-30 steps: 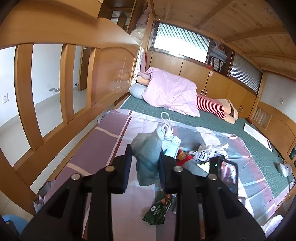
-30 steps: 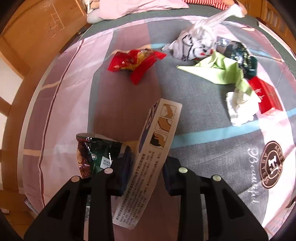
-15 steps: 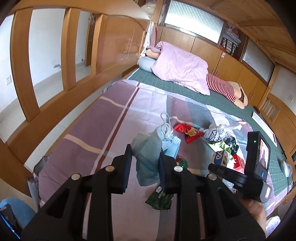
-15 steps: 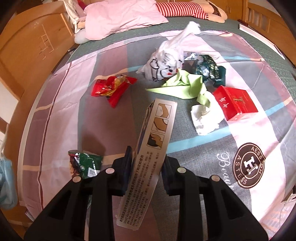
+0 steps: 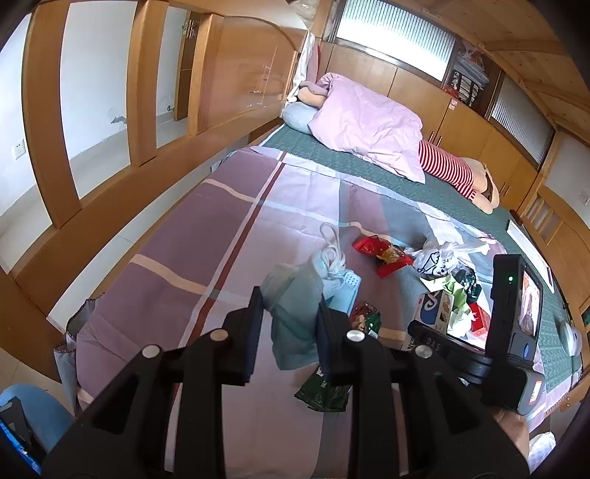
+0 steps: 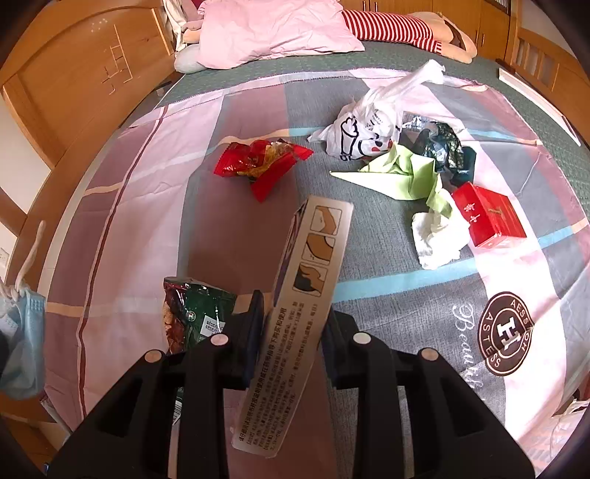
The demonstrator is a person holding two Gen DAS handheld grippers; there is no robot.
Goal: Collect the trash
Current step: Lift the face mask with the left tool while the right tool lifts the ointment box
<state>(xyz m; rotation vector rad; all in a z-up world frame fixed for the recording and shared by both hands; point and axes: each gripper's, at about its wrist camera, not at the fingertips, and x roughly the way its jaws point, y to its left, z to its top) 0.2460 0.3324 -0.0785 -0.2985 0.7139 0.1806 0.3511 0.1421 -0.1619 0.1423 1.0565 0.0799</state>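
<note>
Since the earlier frame, the left gripper (image 5: 289,324) has tipped downward, so more of the bedspread and the right hand's rig now fill its view; the right gripper (image 6: 293,331) has pulled back from the bed, and the trash beyond it appears farther off.

Nearest items: 2 grippers, each pinching 1 item.
- Left gripper: jaws pressed on 1 blue face mask (image 5: 298,317). The mask hangs between the pads, with its white ear loops (image 5: 333,250) above them.
- Right gripper: jaws clamped on 1 flat printed carton (image 6: 295,320). Its long axis runs from lower left, near the camera, to upper right, away from the camera, tilted slightly right of the finger line. The end with 3 illustrated panels points away toward the trash pile.

On the striped bedspread (image 6: 129,221), just left of the right gripper, lies 1 green snack packet (image 6: 195,313). Farther out lies 1 red wrapper (image 6: 261,165).

The far-right pile holds:
- 1 white plastic bag (image 6: 372,121)
- 1 light green paper (image 6: 398,173)
- 1 dark crumpled wrapper (image 6: 442,143)
- 1 white tissue (image 6: 435,235)
- 1 red box (image 6: 486,217)

At the head of the bed lie 1 pink pillow (image 6: 273,29) and 1 striped plush toy (image 6: 398,29).
</note>
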